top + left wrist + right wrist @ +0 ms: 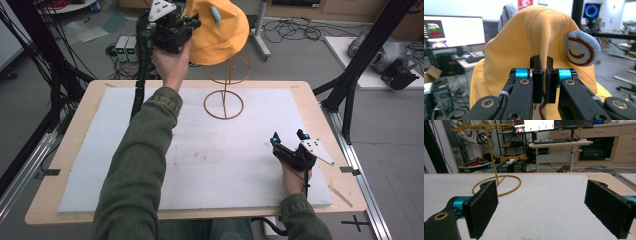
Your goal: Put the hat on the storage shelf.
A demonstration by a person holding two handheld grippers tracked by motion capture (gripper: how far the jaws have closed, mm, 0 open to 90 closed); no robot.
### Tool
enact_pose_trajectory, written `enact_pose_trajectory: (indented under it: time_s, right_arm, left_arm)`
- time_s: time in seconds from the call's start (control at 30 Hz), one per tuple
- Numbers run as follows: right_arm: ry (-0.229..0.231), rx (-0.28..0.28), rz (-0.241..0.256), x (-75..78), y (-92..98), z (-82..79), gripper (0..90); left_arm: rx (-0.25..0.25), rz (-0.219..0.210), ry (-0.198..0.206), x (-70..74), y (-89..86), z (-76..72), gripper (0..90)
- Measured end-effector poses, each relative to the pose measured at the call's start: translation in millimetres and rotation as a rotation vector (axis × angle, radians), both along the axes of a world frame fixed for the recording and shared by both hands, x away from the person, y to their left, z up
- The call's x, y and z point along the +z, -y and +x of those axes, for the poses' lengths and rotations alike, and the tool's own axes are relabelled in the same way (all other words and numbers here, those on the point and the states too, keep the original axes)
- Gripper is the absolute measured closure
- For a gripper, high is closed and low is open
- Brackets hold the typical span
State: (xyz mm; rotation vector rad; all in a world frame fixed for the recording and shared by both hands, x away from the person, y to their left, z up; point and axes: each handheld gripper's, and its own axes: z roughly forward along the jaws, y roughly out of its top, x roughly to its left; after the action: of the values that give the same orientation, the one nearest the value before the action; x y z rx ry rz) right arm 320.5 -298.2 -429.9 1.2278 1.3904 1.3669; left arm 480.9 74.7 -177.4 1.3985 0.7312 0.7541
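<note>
One yellow hat (220, 31) pinched by left gripper (543, 75) over one wire stand (224, 97) far; right gripper (290, 136) spread wide, near right.

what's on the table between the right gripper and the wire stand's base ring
Nothing: in the high view, only bare white foam board lies between the right gripper and the wire stand base.

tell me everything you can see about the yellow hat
The soft yellow fabric hat is a floppy piece with two pale blue padded ears stitched with brown swirls. It sits raised over the upper ring of the thin yellow wire stand at the table's far edge. The left gripper is shut on a fold of its cloth, which bunches between the black fingers.
</note>
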Motion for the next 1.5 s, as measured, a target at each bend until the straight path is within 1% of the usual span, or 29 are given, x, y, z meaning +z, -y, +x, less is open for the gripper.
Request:
enact_pose_trajectory:
  time_s: [0.03, 0.07, 0.1, 0.17, 0.23, 0.3, 0.33, 0.37, 0.43, 0.47, 0.5, 0.53, 0.57, 0.6, 0.63, 0.7, 0.77, 0.87, 1.0, 1.03, 1.13, 1.27, 1.3, 1.33, 1.37, 1.4, 1.43, 1.47, 1.5]
  right_arm:
    - [0.0, 0.001, -0.001, 0.0, -0.3, 0.1, 11.5]
    - [0.001, 0.002, 0.001, 0.0, -0.7, 0.2, 11.5]
    - [0.002, 0.003, -0.003, -0.1, -0.6, 0.4, 11.5]
    - [-0.004, 0.005, -0.002, -0.4, -1.1, 0.6, 11.6]
    - [-0.001, 0.004, -0.006, -0.7, -1.2, 1.4, 11.5]
    - [-0.002, 0.003, -0.009, -0.7, -1.2, 1.5, 11.6]
    - [-0.006, 0.007, -0.003, -0.8, -1.9, 1.3, 11.5]
    - [-0.005, 0.008, -0.008, -0.9, -2.2, 1.6, 11.6]
    - [-0.006, 0.009, -0.012, -1.0, -2.2, 1.8, 11.6]
    - [-0.006, 0.009, -0.014, -1.1, -2.2, 2.0, 11.6]
    - [-0.006, 0.008, -0.014, -1.3, -2.4, 2.3, 11.5]
    - [-0.006, 0.008, -0.014, -1.3, -2.4, 2.3, 11.5]
    - [-0.011, 0.011, -0.012, -1.4, -2.8, 2.2, 11.5]
    - [-0.008, 0.012, -0.021, -1.7, -2.8, 2.9, 11.5]
    - [-0.007, 0.012, -0.019, -1.7, -3.0, 3.0, 11.6]
    - [-0.012, 0.017, -0.019, -1.9, -3.6, 3.0, 11.5]
    - [-0.013, 0.015, -0.022, -2.2, -3.6, 3.6, 11.5]
    - [-0.014, 0.013, -0.021, -2.2, -3.6, 3.6, 11.6]
    - [-0.009, 0.012, -0.024, -1.8, -2.4, 3.2, 11.5]
    - [-0.01, 0.009, -0.021, -1.8, -2.4, 3.2, 11.6]
    - [-0.011, 0.009, -0.022, -1.9, -2.4, 3.6, 11.6]
    - [-0.006, 0.009, -0.018, -1.5, -2.7, 2.9, 11.6]
    - [0.0, 0.009, -0.025, -1.4, -1.9, 3.3, 11.6]
    - [-0.002, 0.006, -0.02, -1.3, -1.9, 3.1, 11.6]
    - [-0.003, 0.007, -0.02, -1.3, -1.7, 3.1, 11.6]
    - [-0.005, 0.008, -0.02, -1.2, -1.6, 3.1, 11.6]
    - [-0.005, 0.007, -0.019, -1.3, -1.6, 3.1, 11.6]
    - [-0.003, 0.005, -0.02, -1.3, -1.9, 3.2, 11.6]
    - [-0.003, 0.005, -0.02, -1.3, -1.9, 3.2, 11.6]
  left_arm:
    - [0.0, 0.0, 0.0, 0.0, 0.0, 0.0, 87.2]
    - [-0.026, 0.024, -0.024, -3.7, 11.9, 9.6, 87.2]
    - [-0.026, 0.024, -0.024, -3.7, 11.9, 9.6, 87.2]
    - [-0.044, 0.046, -0.047, -9.0, 22.1, 19.2, 87.2]
    - [-0.07, 0.068, -0.09, -14.9, 31.2, 29.5, 87.2]
    - [-0.092, 0.114, -0.128, -20.8, 40.5, 38.5, 87.2]
    - [-0.099, 0.139, -0.143, -23.4, 44.8, 41.9, 87.2]
    - [-0.099, 0.158, -0.154, -25.8, 48.5, 44.7, 87.2]
    - [-0.111, 0.16, -0.175, -30.3, 53.5, 49.9, 87.2]
    - [-0.111, 0.173, -0.209, -34.1, 56.5, 55.2, 87.1]
    - [-0.113, 0.178, -0.223, -36.5, 57.5, 57.8, 87.2]
    - [-0.113, 0.178, -0.223, -36.5, 57.5, 57.8, 87.1]
    - [-0.115, 0.188, -0.24, -38.6, 58.0, 60.2, 87.1]
    - [-0.106, 0.199, -0.25, -41.2, 58.3, 62.3, 87.0]
    - [-0.108, 0.194, -0.257, -43.5, 57.1, 64.2, 87.1]
    - [-0.108, 0.183, -0.253, -44.0, 55.3, 64.7, 87.0]
    - [-0.112, 0.183, -0.254, -44.0, 55.0, 64.8, 87.0]
    - [-0.11, 0.201, -0.261, -44.8, 55.1, 64.9, 86.8]
    - [-0.108, 0.204, -0.28, -46.7, 54.1, 65.5, 86.6]
    - [-0.11, 0.216, -0.278, -46.9, 54.5, 65.2, 86.6]
    - [-0.105, 0.216, -0.278, -46.9, 54.8, 65.3, 86.1]
    - [-0.089, 0.204, -0.297, -48.7, 54.4, 67.4, 85.8]
    - [-0.089, 0.198, -0.301, -49.4, 54.0, 68.1, 85.3]
    - [-0.09, 0.194, -0.303, -49.8, 53.6, 68.6, 83.8]
    - [-0.09, 0.194, -0.302, -50.1, 53.7, 68.3, 79.3]
    - [-0.085, 0.196, -0.296, -50.1, 54.1, 67.3, 71.5]
    - [-0.079, 0.207, -0.291, -50.0, 54.7, 66.0, 65.8]
    - [-0.061, 0.218, -0.272, -50.3, 55.0, 63.1, 58.5]
    - [-0.061, 0.218, -0.272, -50.3, 55.0, 63.1, 53.8]
